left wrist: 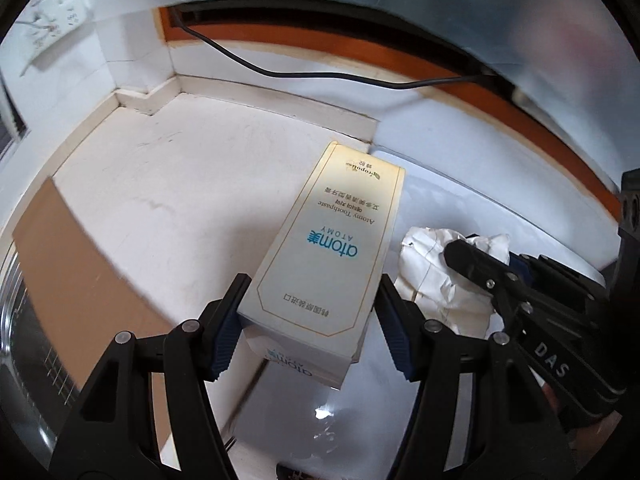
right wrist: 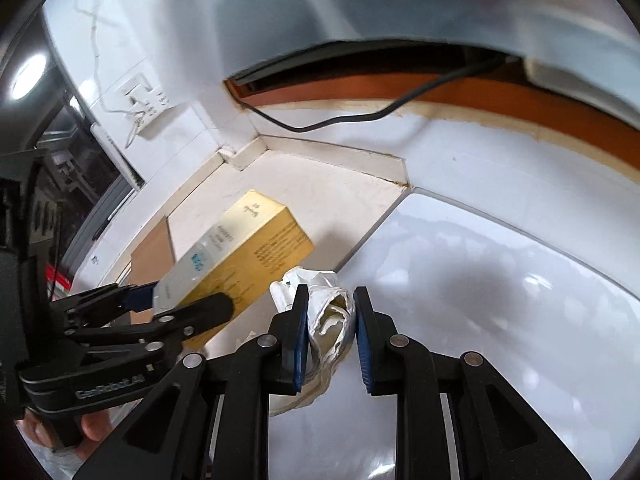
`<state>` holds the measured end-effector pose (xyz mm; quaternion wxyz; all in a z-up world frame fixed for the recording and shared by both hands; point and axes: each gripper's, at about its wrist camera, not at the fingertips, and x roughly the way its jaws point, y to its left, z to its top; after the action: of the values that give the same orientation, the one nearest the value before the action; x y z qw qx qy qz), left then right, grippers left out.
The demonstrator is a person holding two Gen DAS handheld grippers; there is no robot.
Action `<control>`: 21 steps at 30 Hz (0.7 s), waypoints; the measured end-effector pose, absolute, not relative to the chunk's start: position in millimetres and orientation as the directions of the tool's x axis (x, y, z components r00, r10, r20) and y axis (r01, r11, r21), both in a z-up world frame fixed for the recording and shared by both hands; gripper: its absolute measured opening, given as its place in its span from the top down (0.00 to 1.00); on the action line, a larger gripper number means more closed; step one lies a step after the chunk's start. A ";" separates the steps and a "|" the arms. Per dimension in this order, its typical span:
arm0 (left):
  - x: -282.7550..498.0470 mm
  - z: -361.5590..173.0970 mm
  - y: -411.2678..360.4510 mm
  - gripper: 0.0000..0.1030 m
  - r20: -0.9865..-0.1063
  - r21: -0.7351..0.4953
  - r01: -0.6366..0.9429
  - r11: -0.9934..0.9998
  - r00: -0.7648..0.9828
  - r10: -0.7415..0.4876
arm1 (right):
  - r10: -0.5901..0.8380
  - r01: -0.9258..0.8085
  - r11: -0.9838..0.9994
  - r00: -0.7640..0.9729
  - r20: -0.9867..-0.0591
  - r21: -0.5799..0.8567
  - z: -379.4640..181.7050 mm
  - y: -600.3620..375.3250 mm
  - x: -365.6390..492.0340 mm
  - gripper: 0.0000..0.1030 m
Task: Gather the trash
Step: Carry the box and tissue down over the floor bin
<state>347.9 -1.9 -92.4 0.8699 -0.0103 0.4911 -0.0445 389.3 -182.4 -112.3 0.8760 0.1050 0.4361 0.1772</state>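
Left wrist view: the toothpaste box (left wrist: 320, 248) is clamped across its width by the left hand-held gripper (left wrist: 308, 324) and is carried clear above the white tabletop (left wrist: 168, 184). The crumpled paper wad (right wrist: 332, 320) is pinched between the nearly closed pads of the right hand-held gripper (right wrist: 331, 336), just beside the box.

A slip is judged possible: the box is glossy, smooth cardboard, long and rectangular, and it is gripped only near one end, so the far end could swing or slide out if it is jolted. The wad is soft, creased and irregular; a loose fold could be torn off or shed if only an outer layer is caught. The two loads are held close together, so a knock between them could be caused by careless travel. A black cable (left wrist: 248, 64) is draped along the back edge.
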 end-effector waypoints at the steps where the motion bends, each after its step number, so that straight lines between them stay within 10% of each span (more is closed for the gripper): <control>1: 332.0 -87.3 -0.5 0.43 -0.850 -0.063 0.070 0.996 0.519 -0.090 | 0.393 -0.220 0.919 0.563 -0.727 0.327 -106.1 -178.7 373.3 0.81; 21: 75.9 -113.2 58.0 0.43 -0.872 -0.069 0.197 0.978 0.465 -0.155 | 0.291 -0.157 0.956 0.564 -0.773 0.246 -94.0 -107.5 86.1 0.81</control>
<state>75.9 58.0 -113.2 0.8556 0.0205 0.5068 -0.1028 86.1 -107.5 -94.0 0.8811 0.0747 0.4493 0.1272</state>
